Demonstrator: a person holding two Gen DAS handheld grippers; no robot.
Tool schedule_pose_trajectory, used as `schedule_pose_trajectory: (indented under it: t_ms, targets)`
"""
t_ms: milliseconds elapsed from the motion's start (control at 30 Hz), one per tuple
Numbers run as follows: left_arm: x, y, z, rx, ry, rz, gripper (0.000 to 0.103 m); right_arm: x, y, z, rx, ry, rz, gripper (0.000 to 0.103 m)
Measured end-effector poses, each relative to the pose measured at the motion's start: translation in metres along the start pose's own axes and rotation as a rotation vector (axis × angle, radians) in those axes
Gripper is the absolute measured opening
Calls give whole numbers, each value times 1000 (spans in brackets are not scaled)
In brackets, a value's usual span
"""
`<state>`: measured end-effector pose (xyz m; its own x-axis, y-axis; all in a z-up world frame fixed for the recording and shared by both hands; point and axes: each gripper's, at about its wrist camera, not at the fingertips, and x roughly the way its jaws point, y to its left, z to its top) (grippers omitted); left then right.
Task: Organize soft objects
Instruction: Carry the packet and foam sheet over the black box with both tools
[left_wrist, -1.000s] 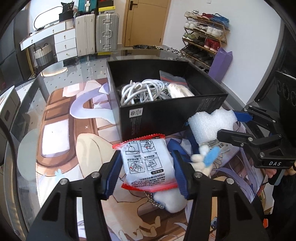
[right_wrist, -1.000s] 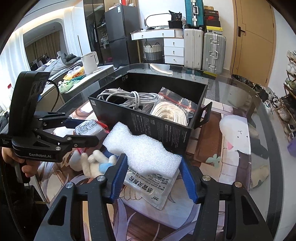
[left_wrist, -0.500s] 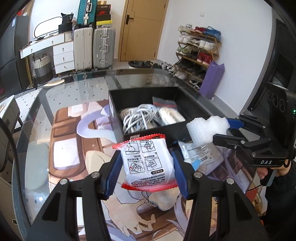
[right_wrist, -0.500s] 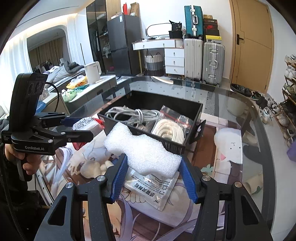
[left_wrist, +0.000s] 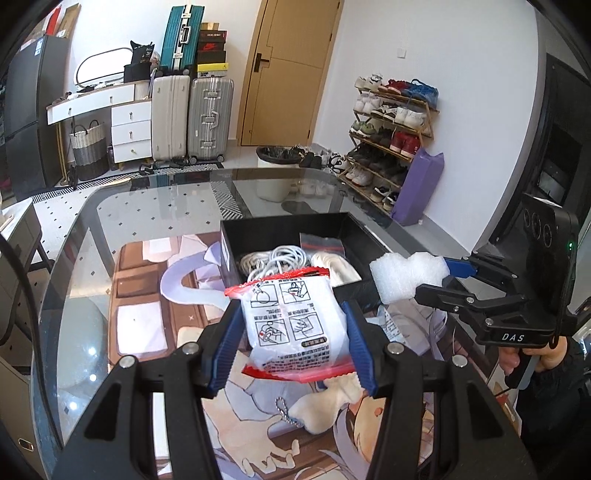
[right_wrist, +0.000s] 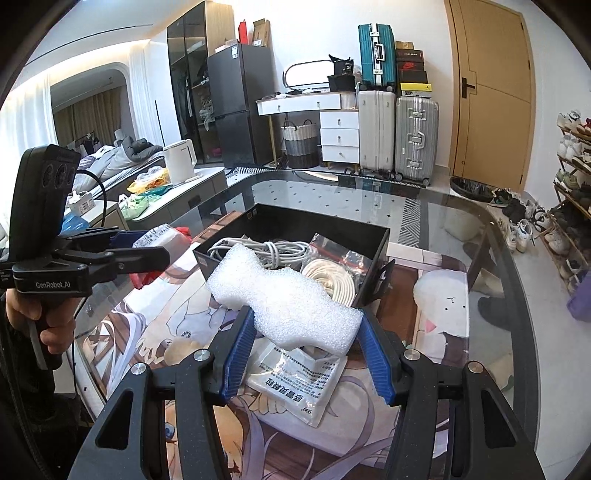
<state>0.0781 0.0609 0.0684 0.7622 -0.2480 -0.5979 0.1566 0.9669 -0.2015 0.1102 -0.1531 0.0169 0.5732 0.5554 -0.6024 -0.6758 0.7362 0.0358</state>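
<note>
both soft items gripped above the mat

glass table (left_wrist: 155, 206) with a printed mat (right_wrist: 155, 332) fills both views, suitcases and a shoe rack behind. we note the left gripper (left_wrist: 291, 343) closed partway on a red-edged pouch (left_wrist: 293, 325), blue pads pressing its two sides; the pouch hangs clear of the mat, the black box (left_wrist: 284, 225) at 12 o'clock from it. the right gripper (right_wrist: 303, 339) is likewise part closed on a white foam piece (right_wrist: 284, 302), held near one end, the free end reaching toward 10 o'clock over the box's near wall.

the box already holds coiled white cables (right_wrist: 258, 249) and a bagged cord (right_wrist: 332, 280). a flat white packet (right_wrist: 299, 380) lies on the mat under the foam; a plush keychain (left_wrist: 325, 410) lies under the pouch.

handling, our judgement: foam very light, springy, dents under the pads, so a mid-body grip suits. pouch soft, film slippery, likely to slide; grip across the filled middle, not the seam.
</note>
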Motion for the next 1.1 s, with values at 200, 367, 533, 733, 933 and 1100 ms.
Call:
schedule_pose_trajectory:
  t_ms: [200, 367, 533, 733, 933, 1100]
  targets:
    - [4, 1, 11, -1, -15, 23, 53, -1, -3, 7, 0, -10, -9, 57]
    - [11, 2, 21, 9, -21, 34, 53, 6, 0, 15, -16, -7, -6, 57]
    - [22, 8, 32, -1, -20, 36, 53, 16, 0, 23, -32, 2, -10, 57]
    - [37, 11, 39, 4, -9, 40, 53, 28, -1, 29, -46, 27, -13, 57]
    - [53, 15, 45, -1, 13, 38, 53, 43, -5, 33, -59, 53, -15, 57]
    - [67, 17, 51, -3, 29, 39, 53, 53, -9, 37, -67, 69, -21, 57]
